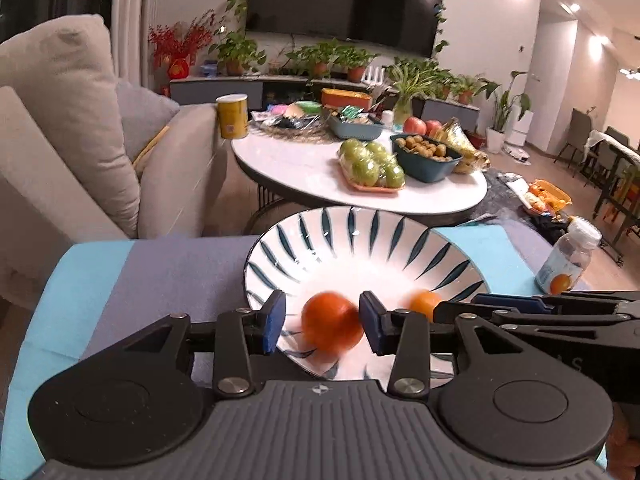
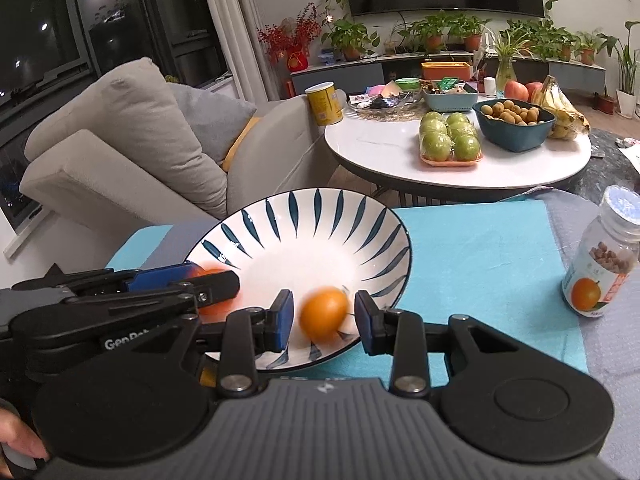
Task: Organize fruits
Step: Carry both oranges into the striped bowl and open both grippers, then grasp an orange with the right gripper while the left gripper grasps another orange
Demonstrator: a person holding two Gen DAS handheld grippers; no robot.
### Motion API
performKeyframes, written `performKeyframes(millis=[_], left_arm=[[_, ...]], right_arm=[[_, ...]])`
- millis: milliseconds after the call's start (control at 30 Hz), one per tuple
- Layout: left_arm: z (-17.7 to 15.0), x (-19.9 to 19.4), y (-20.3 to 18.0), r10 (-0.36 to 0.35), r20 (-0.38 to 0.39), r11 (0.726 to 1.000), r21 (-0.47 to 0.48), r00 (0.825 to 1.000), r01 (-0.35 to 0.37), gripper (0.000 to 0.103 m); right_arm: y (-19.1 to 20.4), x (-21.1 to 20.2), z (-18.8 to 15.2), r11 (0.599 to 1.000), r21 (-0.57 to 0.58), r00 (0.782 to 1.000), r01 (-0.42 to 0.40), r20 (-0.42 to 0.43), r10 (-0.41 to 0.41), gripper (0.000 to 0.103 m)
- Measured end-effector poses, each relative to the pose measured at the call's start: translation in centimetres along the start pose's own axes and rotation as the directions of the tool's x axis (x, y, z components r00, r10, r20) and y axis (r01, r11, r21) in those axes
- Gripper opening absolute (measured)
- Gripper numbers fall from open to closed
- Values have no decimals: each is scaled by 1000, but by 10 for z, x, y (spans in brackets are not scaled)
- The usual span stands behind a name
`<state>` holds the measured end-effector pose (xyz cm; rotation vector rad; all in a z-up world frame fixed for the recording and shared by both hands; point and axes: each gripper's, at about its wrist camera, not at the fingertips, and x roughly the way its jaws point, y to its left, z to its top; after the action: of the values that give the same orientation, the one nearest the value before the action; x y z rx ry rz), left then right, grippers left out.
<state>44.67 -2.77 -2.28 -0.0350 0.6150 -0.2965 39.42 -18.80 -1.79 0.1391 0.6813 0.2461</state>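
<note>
A white bowl (image 1: 360,220) (image 2: 320,196) with dark blue leaf strokes sits on a teal and grey cloth. My left gripper (image 1: 322,322) hangs over its near rim. A blurred red-orange fruit (image 1: 332,326) lies between its blue pads, with a gap on the left side, so the jaws are open. Over the same bowl, my right gripper (image 2: 325,320) stands open around a blurred orange fruit (image 2: 324,314), which neither pad touches. In each wrist view the other gripper shows from the side, with the other fruit (image 1: 424,300) (image 2: 212,304) partly hidden behind it.
A plastic bottle (image 1: 568,260) (image 2: 600,276) with an orange on its label stands on the cloth to the right. Behind is a round white table (image 1: 312,168) (image 2: 380,140) carrying green apples, a bowl of small brown fruits and bananas. A grey sofa (image 1: 60,140) is at left.
</note>
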Motion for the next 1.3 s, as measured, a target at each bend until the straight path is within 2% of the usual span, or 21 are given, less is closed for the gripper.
performKeyframes(millis=[333,800,900,1000,1100,1233,1300], left_arm=[[1,-14,-3,2,16,1000,12,1000,-2,39],[-16,-42,-28,-64,24,996,70,998,62,44],[-21,-47,-32,-97,19,993,76,995,95,45],[-29,-55,-35,-194,13,977,91,981,192,45],[-36,-60,-40,-251,-20,960,122,968,251,45],[-47,-69,-48,-282,-40,942,177,959,285,45],[-51,-70,-50,-288,-48,936,194,956,292,45]], right_arm=[[-5,-15,1,1000,5,999,30,20,-31,64],[-28,-37,-8,996,78,999,36,15,-37,64],[-30,-42,-13,996,85,1000,26,4,-27,64],[-33,-47,-18,995,102,1000,17,-6,-16,64],[-36,-58,-27,991,131,999,-32,-7,33,64],[-28,-78,-44,1000,6,1000,2,11,-2,64],[-28,-87,-54,1000,-15,1000,-9,8,9,64]])
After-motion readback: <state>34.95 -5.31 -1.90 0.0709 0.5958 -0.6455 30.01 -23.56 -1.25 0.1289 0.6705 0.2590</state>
